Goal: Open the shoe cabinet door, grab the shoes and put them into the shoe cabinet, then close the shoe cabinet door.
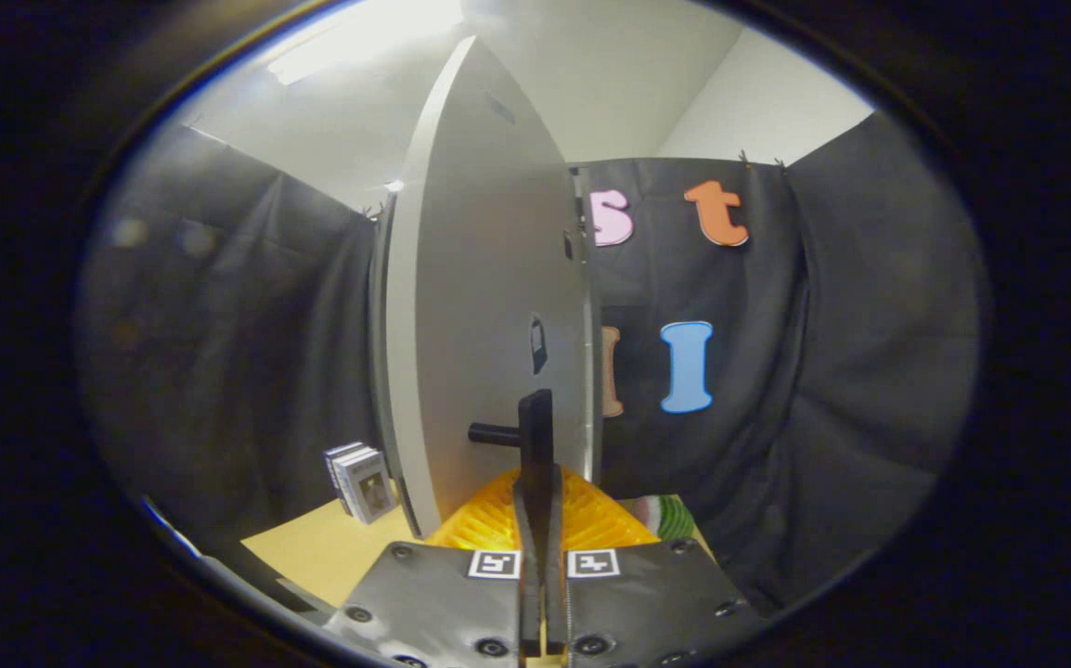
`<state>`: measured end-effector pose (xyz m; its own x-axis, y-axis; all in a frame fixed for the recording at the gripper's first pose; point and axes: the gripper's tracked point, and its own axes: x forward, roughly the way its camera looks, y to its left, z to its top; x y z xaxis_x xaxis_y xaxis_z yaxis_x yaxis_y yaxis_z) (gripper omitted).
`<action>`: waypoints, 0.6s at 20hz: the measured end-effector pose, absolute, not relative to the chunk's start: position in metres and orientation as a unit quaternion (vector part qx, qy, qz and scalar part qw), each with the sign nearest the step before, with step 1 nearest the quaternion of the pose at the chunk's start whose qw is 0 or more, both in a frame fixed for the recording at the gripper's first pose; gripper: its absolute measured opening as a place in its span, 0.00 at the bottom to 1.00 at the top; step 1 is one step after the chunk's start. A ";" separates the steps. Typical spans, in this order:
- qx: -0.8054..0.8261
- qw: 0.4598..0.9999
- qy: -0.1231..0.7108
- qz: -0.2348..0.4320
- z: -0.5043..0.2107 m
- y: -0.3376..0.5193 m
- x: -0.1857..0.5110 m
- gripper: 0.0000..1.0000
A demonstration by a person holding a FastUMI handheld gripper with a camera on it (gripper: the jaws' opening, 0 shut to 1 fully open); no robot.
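Note:
The pale grey cabinet door [480, 306] stands upright just ahead of me, seen at a steep slant. Its black handle [535, 417], a vertical bar on a short post [494, 433], rises right between my fingers. My gripper [535, 487] is shut on the lower part of that bar, with both fingers pressed together around it. A narrow strip of the cabinet's body [378, 325] shows behind the door's left side. Beyond my right finger, low down, lies a green, white and red striped item [670, 515]; I cannot tell whether it is a shoe.
A tan surface [313, 552] lies under the door, to the left of my fingers. On it, next to the door's foot, stands a small stack of boxed items [361, 482]. Black cloth walls the booth on both sides and behind.

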<state>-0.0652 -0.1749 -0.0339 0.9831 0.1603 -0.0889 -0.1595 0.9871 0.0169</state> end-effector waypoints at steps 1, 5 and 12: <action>0.007 0.997 0.046 0.068 -0.034 -0.189 -0.064 0.04; 0.033 0.997 0.049 0.055 -0.035 -0.229 -0.056 0.02; -0.011 0.996 0.047 0.080 -0.034 -0.232 -0.059 0.02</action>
<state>-0.0591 -0.2323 -0.0343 0.9829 0.1575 -0.0957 -0.1596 0.9871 -0.0151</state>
